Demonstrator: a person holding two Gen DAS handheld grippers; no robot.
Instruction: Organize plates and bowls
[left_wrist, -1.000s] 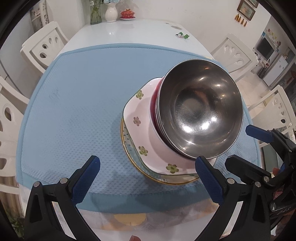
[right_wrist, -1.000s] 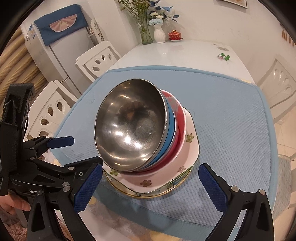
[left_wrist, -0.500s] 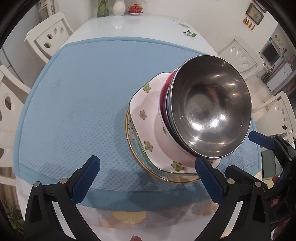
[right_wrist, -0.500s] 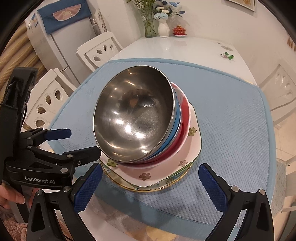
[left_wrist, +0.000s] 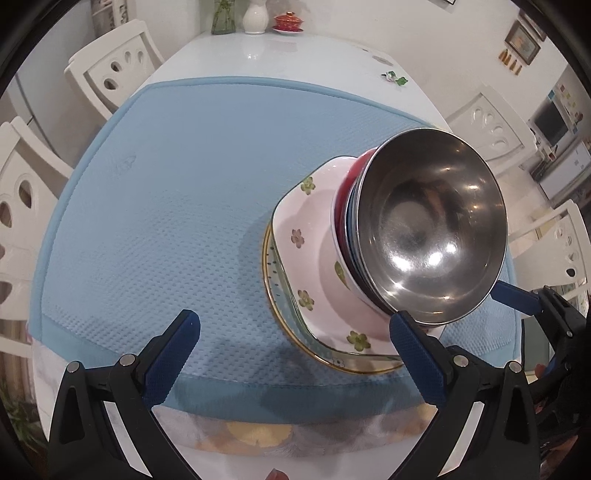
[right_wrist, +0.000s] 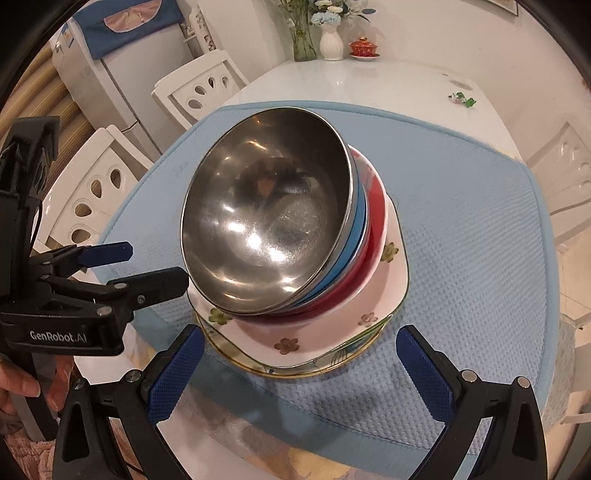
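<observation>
One stack stands on the blue mat (left_wrist: 177, 206). A steel bowl (left_wrist: 430, 229) sits on top, also in the right wrist view (right_wrist: 266, 221). Under it are a blue bowl (right_wrist: 356, 236), a red bowl (right_wrist: 375, 218), a pink flowered square bowl (left_wrist: 314, 240) and a gold-rimmed plate (left_wrist: 280, 291) at the bottom. My left gripper (left_wrist: 295, 354) is open and empty, in front of the stack's left side. My right gripper (right_wrist: 299, 369) is open and empty, just in front of the stack. The left gripper also shows in the right wrist view (right_wrist: 122, 266), beside the stack.
The mat lies on a white table (right_wrist: 369, 85). A vase (right_wrist: 330, 44), a glass vase with flowers (right_wrist: 304, 44) and a red lidded cup (right_wrist: 364, 48) stand at the far end. A small green trinket (right_wrist: 461, 99) lies on the table. White chairs (left_wrist: 118, 74) surround it.
Both grippers have pulled back a little from the stack, and the left view has swung left so the stack sits further right. Both stay open and the stack has not moved.
</observation>
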